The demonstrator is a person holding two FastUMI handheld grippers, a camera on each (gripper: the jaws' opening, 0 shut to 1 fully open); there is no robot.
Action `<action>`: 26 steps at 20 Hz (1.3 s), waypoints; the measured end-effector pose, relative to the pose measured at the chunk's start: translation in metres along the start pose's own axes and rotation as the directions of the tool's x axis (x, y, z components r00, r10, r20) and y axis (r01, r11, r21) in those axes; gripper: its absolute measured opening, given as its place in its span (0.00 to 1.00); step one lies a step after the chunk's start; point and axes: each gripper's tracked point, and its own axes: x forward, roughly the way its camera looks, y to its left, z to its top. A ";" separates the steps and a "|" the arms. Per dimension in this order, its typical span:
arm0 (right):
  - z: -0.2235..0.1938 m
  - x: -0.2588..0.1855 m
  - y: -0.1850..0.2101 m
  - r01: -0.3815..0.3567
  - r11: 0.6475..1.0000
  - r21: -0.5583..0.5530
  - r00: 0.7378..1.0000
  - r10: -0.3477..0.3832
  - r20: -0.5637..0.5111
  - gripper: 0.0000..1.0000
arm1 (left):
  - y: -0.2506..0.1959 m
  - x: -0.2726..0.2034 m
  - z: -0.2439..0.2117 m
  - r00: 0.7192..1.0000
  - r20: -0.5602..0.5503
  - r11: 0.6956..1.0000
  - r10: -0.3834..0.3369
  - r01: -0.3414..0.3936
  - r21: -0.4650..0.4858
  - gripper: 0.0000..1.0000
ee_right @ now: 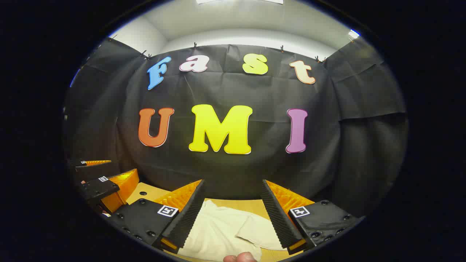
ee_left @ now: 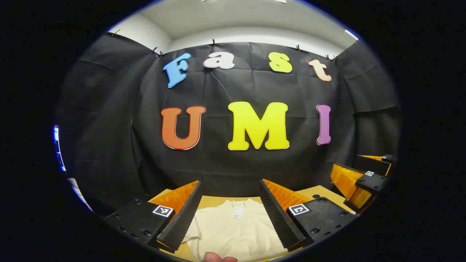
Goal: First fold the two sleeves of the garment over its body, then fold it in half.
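- Cream garment point(ee_left: 233, 229) lay flat on the counter point(ee_left: 320, 191), below and between the left tongs' point(ee_left: 231, 214) spread fingers.
- Right tongs point(ee_right: 233, 218) also stood apart above the cloth, gripping nothing.
- One sleeve point(ee_right: 258, 231) lay under the right tongs.

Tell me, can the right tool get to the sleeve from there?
Probably yes. The right tool is open above the shirt, and the sleeve lies flat between its fingers with nothing covering it.
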 end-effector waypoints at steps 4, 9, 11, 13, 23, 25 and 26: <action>0.001 -0.002 -0.003 -0.004 1.000 -0.002 1.000 0.004 -0.010 0.95 | -0.003 0.001 0.003 1.000 0.005 1.000 -0.005 0.005 -0.005 0.99; 0.002 -0.001 -0.008 -0.007 1.000 0.003 1.000 0.007 -0.009 0.95 | -0.011 -0.002 0.003 1.000 -0.003 1.000 -0.012 0.012 -0.011 0.99; 0.001 -0.002 -0.012 -0.005 1.000 0.007 1.000 0.005 -0.013 0.95 | -0.016 -0.004 0.003 1.000 -0.003 1.000 -0.018 0.018 -0.007 0.99; 0.001 -0.004 -0.015 -0.002 1.000 0.007 1.000 0.002 -0.014 0.95 | -0.021 -0.004 0.002 1.000 -0.007 1.000 -0.025 0.025 -0.002 0.99; -0.001 -0.007 -0.033 0.026 1.000 0.014 0.999 -0.026 -0.023 0.95 | -0.029 -0.005 -0.001 1.000 -0.007 1.000 -0.030 0.030 0.009 0.99; -0.001 -0.007 -0.035 0.028 0.999 0.021 0.999 -0.028 -0.023 0.95 | -0.030 -0.007 0.001 0.999 -0.006 0.999 -0.033 0.033 0.010 0.99; -0.001 -0.008 -0.035 0.031 0.999 0.023 0.999 -0.030 -0.024 0.95 | -0.033 -0.008 0.002 0.999 0.001 0.999 -0.044 0.044 0.007 0.99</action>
